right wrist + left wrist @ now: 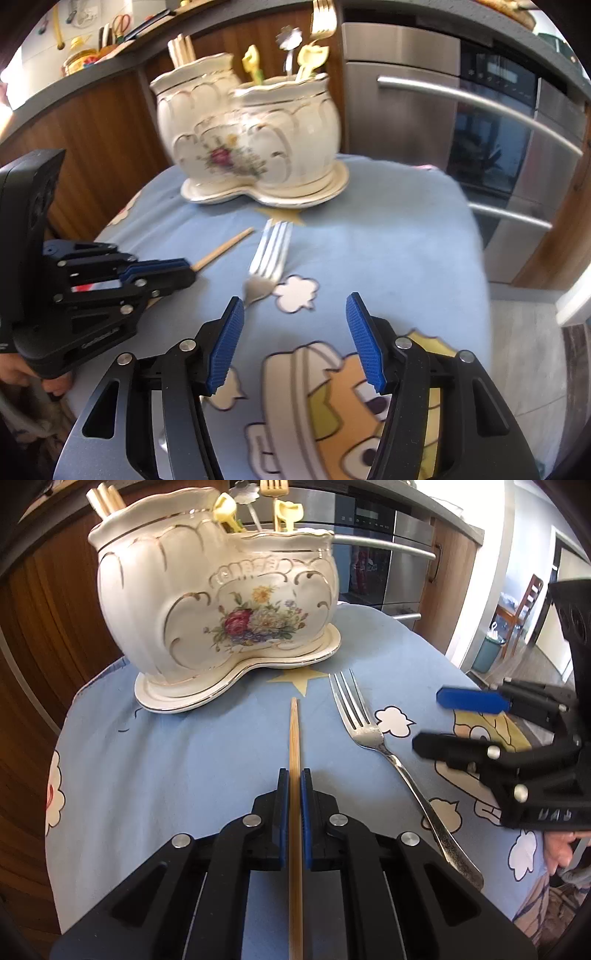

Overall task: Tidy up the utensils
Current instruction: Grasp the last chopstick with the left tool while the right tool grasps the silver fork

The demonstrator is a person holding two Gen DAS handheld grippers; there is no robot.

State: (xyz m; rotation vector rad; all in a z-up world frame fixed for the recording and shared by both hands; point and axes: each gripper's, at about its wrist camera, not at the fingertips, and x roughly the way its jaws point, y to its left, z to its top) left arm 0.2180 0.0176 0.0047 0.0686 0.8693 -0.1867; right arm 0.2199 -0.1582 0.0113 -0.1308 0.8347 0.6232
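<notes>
A cream floral ceramic utensil holder (218, 602) stands at the back of the blue cloth table (166, 760), with chopsticks (105, 498) in its taller left pot and forks and spoons (271, 506) in the right pot. My left gripper (294, 775) is shut on a wooden chopstick (294, 734) that points toward the holder. A silver fork (373, 738) lies on the cloth just right of it. My right gripper (295, 299) is open and empty, with the fork (267, 254) just ahead of its left finger. The holder (255, 144) and left gripper (190, 271) show in the right wrist view.
Wooden cabinets (48, 602) and a steel oven (480, 122) stand behind the table. The table's right edge (480, 258) drops to the floor. A chair and a bin (487, 651) are far right.
</notes>
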